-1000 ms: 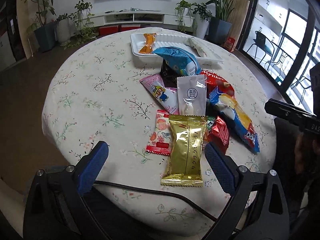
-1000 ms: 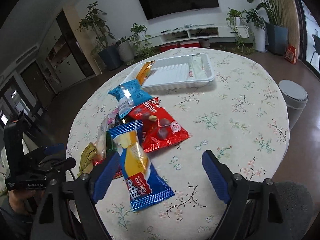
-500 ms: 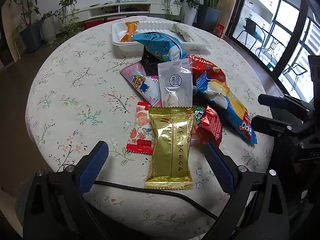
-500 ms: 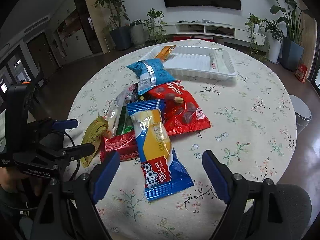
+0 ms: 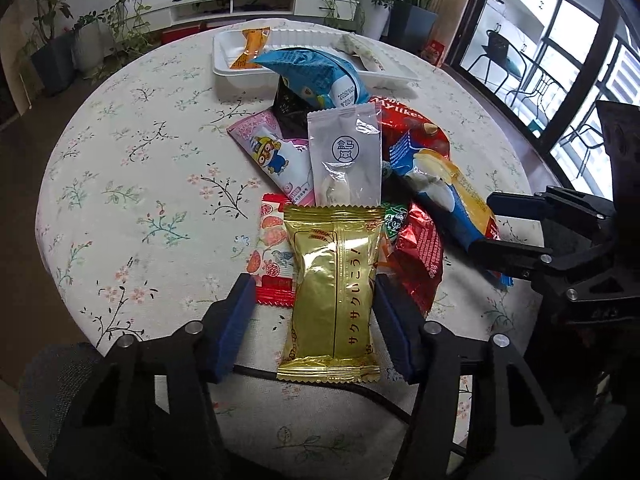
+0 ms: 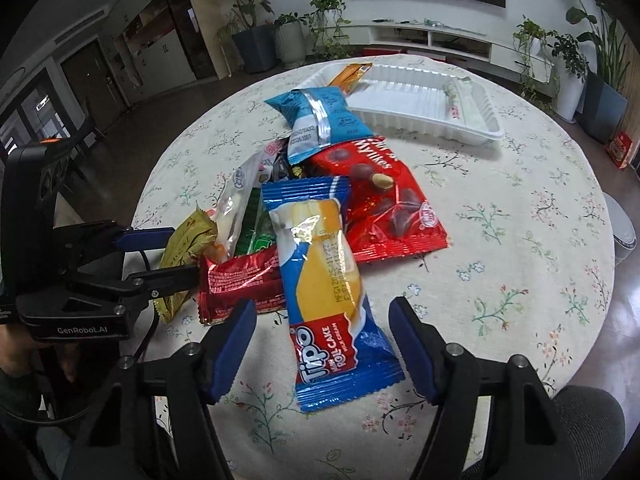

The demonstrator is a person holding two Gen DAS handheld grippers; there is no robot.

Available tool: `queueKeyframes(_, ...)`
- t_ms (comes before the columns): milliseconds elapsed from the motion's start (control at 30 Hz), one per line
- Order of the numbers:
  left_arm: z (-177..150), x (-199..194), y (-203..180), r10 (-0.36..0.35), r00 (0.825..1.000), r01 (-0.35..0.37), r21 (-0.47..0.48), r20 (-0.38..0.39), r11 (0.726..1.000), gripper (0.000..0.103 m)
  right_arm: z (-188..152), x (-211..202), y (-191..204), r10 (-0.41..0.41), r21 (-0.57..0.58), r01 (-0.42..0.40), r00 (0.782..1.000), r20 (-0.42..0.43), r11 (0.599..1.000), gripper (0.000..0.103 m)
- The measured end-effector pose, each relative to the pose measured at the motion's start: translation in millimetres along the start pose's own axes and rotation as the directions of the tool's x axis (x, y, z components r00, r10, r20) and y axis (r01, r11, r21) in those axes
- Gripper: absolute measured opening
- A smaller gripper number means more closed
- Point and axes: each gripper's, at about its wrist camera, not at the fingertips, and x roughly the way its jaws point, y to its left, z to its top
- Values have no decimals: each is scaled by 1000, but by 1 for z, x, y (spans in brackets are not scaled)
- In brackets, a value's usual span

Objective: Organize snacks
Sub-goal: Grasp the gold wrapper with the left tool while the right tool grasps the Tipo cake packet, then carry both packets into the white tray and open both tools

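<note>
Floral cloth covers the round table (image 5: 120,184), and it could wrinkle and drag if a descending pad catches it, which would shift the whole pile. White and ribbed, the plastic tray (image 6: 476,128) sits at the far side, holding only an orange packet (image 5: 250,46) and a pale wrapped bar (image 6: 460,96); most of the sorting looks undone.

Largest in the heap is the red chocolate-ball bag (image 6: 384,208), and the blue Tipo roll cake packet (image 6: 328,296) lies across its near edge. The right gripper (image 6: 322,332) straddles that packet, its jaws closing but not yet touching the foil. Lifted carelessly, the packet may tow the red bag or the crinkled red wrapper (image 6: 240,284) beneath it.

The left gripper (image 5: 312,308) is likewise closing around the gold wafer packet (image 5: 332,292); the right pad sits just beside its edge, the left pad clear of it. Puffed, slippery film may squirt out of a sideways squeeze. The gold packet overlaps the clear-fronted white sachet (image 5: 346,156) and the small red-and-white packet (image 5: 272,256), either of which may be dragged along. With both tools working so near, they could collide.
</note>
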Motion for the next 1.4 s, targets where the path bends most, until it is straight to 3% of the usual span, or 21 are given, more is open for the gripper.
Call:
queueKeyframes(100,-1,2,-1,2,1000,-2,10,-9,1000,36,3,6,1,2,-12,-2,1000,-19,1000,65)
queueKeyframes(433,-3,2,-2,-15,1000,15,25,-11,1000,31,4,13,-3,5,-19,-6,999,-40,1000,50)
queueKeyframes(600,-3,1,-1,-34,999,35,25,-12,999,30,4,13,-4,10,-12,-10,999,-42,1000,47)
queueKeyframes(733,-4,0,0,-46,999,46,24,-11,999,29,5,11,-5,12,-7,-13,999,-35,1000,32)
queueKeyframes(1400,-4,-25,10,-94,995,94,7,42,996,29,2,-20,-16,77,71,-79,997,31,994,29)
